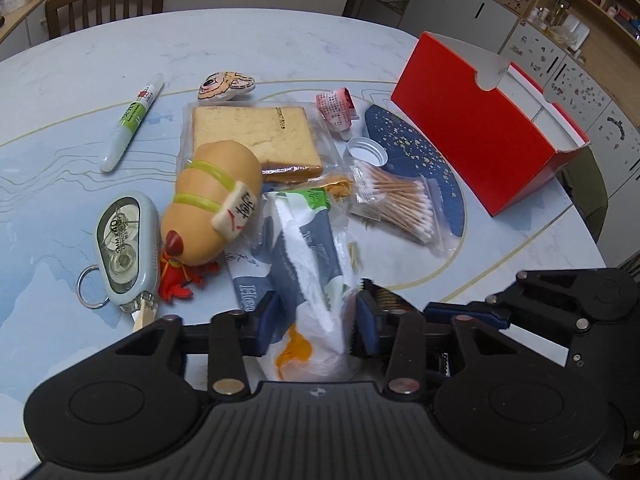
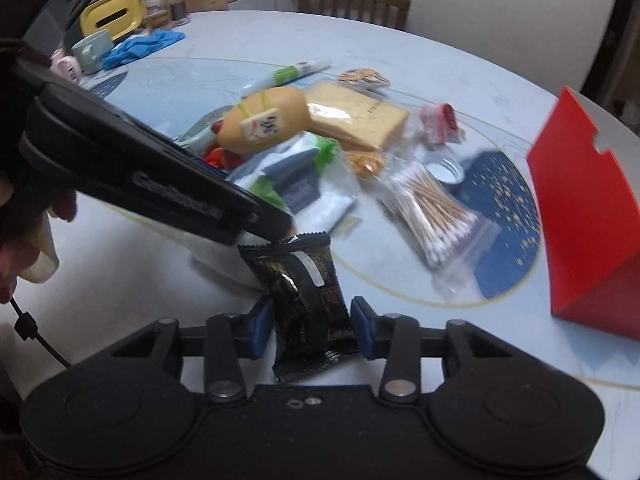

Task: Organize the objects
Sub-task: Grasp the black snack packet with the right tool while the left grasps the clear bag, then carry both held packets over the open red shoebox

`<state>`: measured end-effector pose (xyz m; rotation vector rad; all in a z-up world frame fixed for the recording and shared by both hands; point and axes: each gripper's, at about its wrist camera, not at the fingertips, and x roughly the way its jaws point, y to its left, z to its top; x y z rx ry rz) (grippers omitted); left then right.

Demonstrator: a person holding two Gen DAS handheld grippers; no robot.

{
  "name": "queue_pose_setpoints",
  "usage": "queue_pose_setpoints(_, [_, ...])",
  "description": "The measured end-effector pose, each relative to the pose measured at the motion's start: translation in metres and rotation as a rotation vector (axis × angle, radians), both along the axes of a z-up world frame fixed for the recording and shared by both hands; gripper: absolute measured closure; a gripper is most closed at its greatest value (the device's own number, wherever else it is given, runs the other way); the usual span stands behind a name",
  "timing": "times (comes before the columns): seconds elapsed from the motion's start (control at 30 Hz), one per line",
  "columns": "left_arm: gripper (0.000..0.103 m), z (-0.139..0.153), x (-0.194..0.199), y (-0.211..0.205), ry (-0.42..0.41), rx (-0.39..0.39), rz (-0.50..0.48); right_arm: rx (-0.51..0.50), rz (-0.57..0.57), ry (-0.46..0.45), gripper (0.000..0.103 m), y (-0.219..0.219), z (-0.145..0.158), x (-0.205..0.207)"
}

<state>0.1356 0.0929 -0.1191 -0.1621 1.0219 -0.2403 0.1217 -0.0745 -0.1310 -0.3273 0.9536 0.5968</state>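
The worktop (image 1: 280, 52) carried a red box (image 1: 480, 140), with cotton swabs (image 1: 404, 208) just beside it. Near the swabs, the left hand-held gripper (image 1: 314, 322) clenched a tissue pack (image 1: 308, 264), and the right hand-held gripper (image 2: 312, 326) gripped a black snack packet (image 2: 308, 300).

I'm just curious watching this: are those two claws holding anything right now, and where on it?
Left gripper pinches the tissue packet across its near end. Right gripper pinches the black snack packet across its lower half.
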Motion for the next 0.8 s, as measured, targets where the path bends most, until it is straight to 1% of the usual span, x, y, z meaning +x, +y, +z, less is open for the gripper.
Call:
queue_pose_setpoints(0.03, [0.065, 0.000, 0.000, 0.001, 0.003, -0.009, -0.001, 0.002, -0.016, 0.004, 0.064, -0.004, 0.000, 0.000])
queue_pose_setpoints(0.07, [0.068, 0.000, 0.001, 0.001, 0.003, -0.013, -0.005, 0.001, -0.035, 0.005, 0.065, -0.007, 0.001, 0.000])
queue_pose_setpoints(0.2, [0.074, 0.000, 0.000, -0.002, -0.010, 0.010, -0.042, 0.001, -0.134, 0.027, 0.066, -0.026, 0.005, -0.001])
queue_pose_setpoints(0.3, [0.078, 0.001, -0.003, -0.004, -0.023, 0.024, -0.073, -0.001, -0.208, 0.027, 0.066, -0.039, 0.013, -0.004])
queue_pose_setpoints(0.43, [0.081, 0.006, -0.004, -0.006, -0.028, 0.006, -0.115, 0.009, -0.309, 0.020, 0.066, -0.053, 0.029, -0.009])
queue_pose_setpoints(0.6, [0.081, 0.021, -0.007, -0.012, -0.064, -0.016, -0.163, 0.035, -0.420, -0.002, 0.066, -0.070, 0.056, -0.014])
queue_pose_setpoints(0.8, [0.081, 0.050, -0.008, -0.024, -0.146, -0.031, -0.218, 0.057, -0.497, -0.062, 0.066, -0.088, 0.091, -0.010])
